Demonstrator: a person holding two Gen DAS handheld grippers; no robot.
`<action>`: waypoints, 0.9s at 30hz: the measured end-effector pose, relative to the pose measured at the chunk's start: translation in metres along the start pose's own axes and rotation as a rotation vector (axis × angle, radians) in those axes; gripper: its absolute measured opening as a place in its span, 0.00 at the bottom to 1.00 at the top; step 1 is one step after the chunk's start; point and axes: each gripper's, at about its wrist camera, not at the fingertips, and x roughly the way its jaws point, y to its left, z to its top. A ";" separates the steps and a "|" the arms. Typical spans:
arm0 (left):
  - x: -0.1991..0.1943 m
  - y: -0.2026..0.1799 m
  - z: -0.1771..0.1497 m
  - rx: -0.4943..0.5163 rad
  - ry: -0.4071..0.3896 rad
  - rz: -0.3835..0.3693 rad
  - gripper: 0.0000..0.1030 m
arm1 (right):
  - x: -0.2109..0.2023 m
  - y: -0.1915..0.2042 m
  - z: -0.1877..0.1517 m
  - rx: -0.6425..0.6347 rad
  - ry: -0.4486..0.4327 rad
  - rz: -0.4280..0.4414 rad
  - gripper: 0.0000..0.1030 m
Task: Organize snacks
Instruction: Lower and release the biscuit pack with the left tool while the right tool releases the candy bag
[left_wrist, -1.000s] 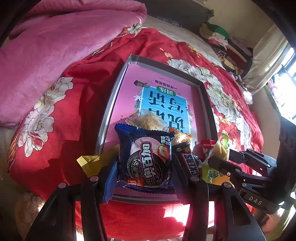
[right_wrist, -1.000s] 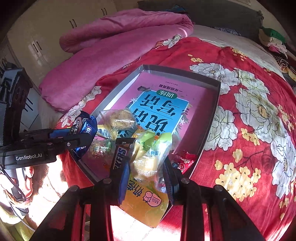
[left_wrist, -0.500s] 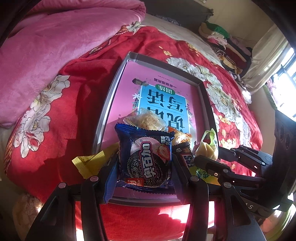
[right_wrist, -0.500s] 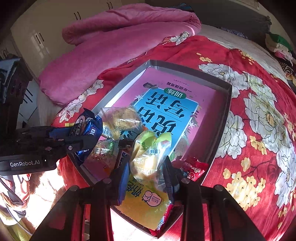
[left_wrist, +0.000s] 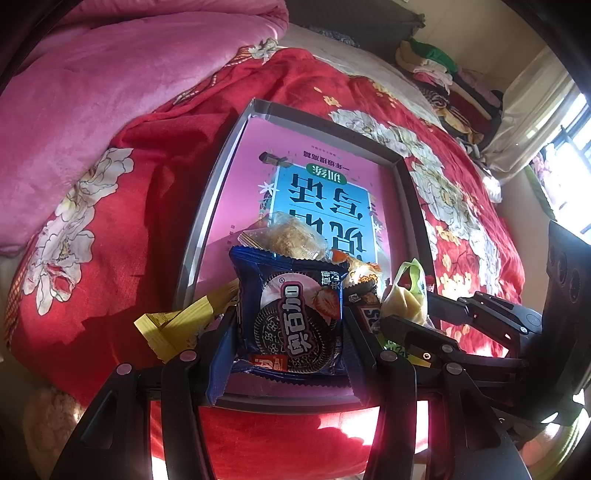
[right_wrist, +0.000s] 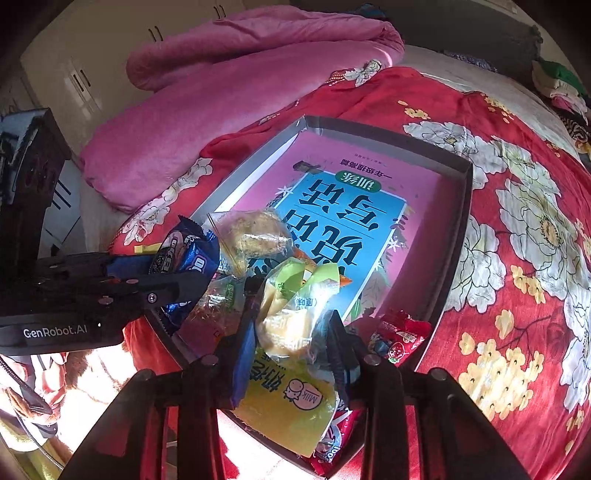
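A grey box lid (left_wrist: 221, 162) (right_wrist: 458, 221) with a pink and blue printed floor lies on the red floral quilt. My left gripper (left_wrist: 290, 332) is shut on a blue Oreo pack (left_wrist: 291, 314) (right_wrist: 184, 254), held over the tray's near end. My right gripper (right_wrist: 291, 332) is shut on a clear pack of yellow snacks (right_wrist: 291, 310) (left_wrist: 404, 299), just right of the left one. In the tray's near end lie a clear-wrapped pastry (left_wrist: 291, 238) (right_wrist: 255, 232), a Snickers bar (left_wrist: 369, 314), a yellow milk-candy bag (right_wrist: 291, 406) and red candy packs (right_wrist: 399, 339).
A yellow wrapper (left_wrist: 177, 325) lies on the quilt left of the tray. A pink duvet (left_wrist: 92, 92) is heaped at the far left. Folded clothes (left_wrist: 443, 74) are stacked at the far right. The bed edge runs just below both grippers.
My right gripper has carried the yellow snack pack forward and left, over the tray's near end and closer to the left gripper. The left gripper still holds the Oreo pack in place.
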 end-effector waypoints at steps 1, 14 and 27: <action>0.000 0.000 0.000 0.000 0.000 -0.002 0.52 | -0.001 0.000 0.000 0.001 -0.002 -0.002 0.40; -0.001 -0.005 0.001 0.006 0.003 -0.021 0.53 | -0.014 -0.002 0.002 0.003 -0.036 -0.009 0.51; -0.014 -0.016 0.004 0.049 -0.033 -0.012 0.63 | -0.027 0.000 -0.001 -0.006 -0.079 -0.029 0.58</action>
